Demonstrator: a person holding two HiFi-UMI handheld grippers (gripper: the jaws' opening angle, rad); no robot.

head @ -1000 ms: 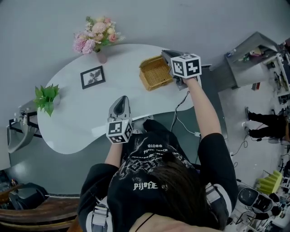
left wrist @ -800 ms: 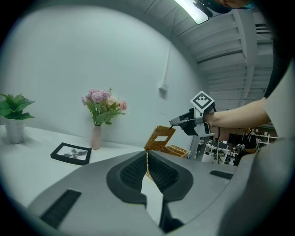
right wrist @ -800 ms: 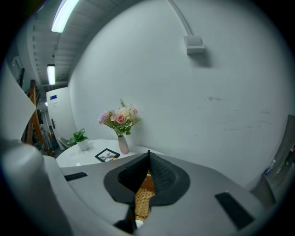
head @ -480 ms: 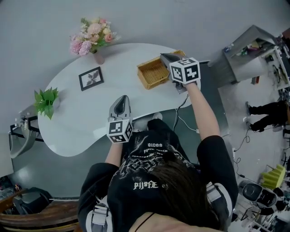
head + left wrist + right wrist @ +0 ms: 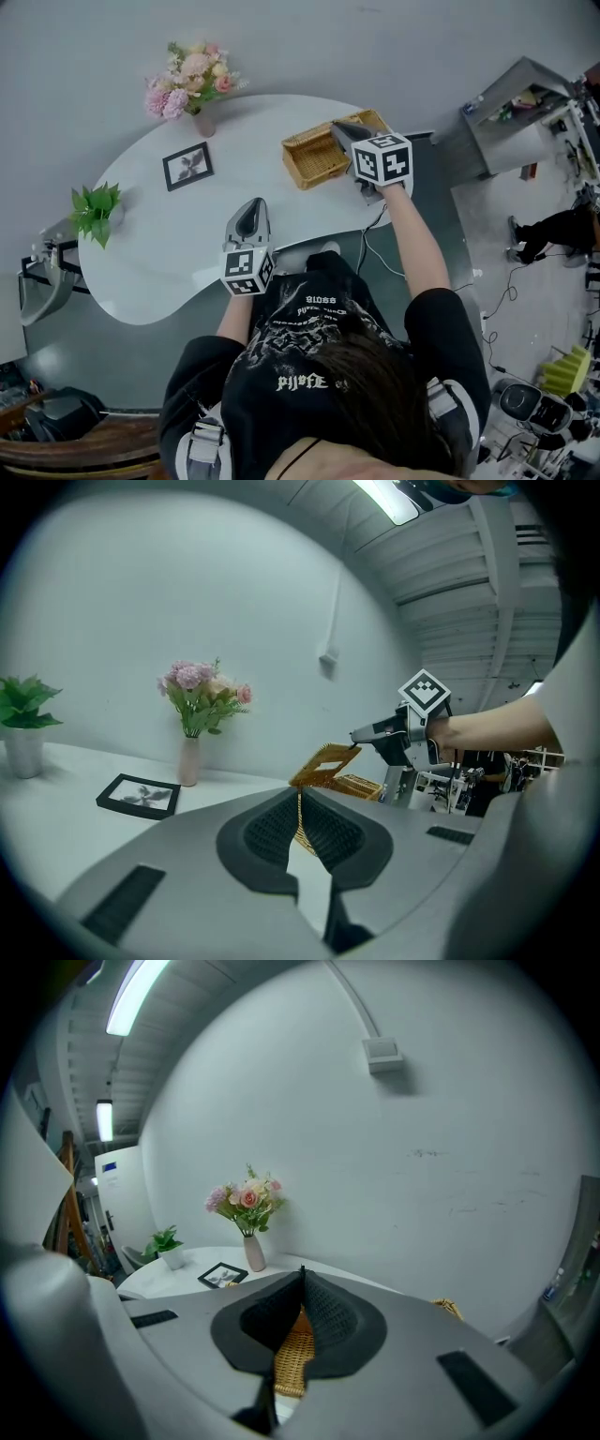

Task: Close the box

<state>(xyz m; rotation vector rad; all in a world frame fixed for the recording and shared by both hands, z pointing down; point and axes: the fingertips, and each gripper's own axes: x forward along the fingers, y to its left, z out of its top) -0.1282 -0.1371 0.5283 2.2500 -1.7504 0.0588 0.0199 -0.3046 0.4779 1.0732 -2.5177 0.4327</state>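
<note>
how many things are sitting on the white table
4: a vase of flowers at the far edge, a picture frame just in front of it, a potted plant at the left end, a wicker box at the right end. None looks hidden.

I record bright, even light from a long white ceiling tube lamp [image 5: 131, 996]; fisheye edges curve into black corners.

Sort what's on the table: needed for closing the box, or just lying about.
For the job:
- box
- lid, half raised
- right gripper, shut on the lid's edge

Lying about:
- flowers
- photo frame
- plant
</note>
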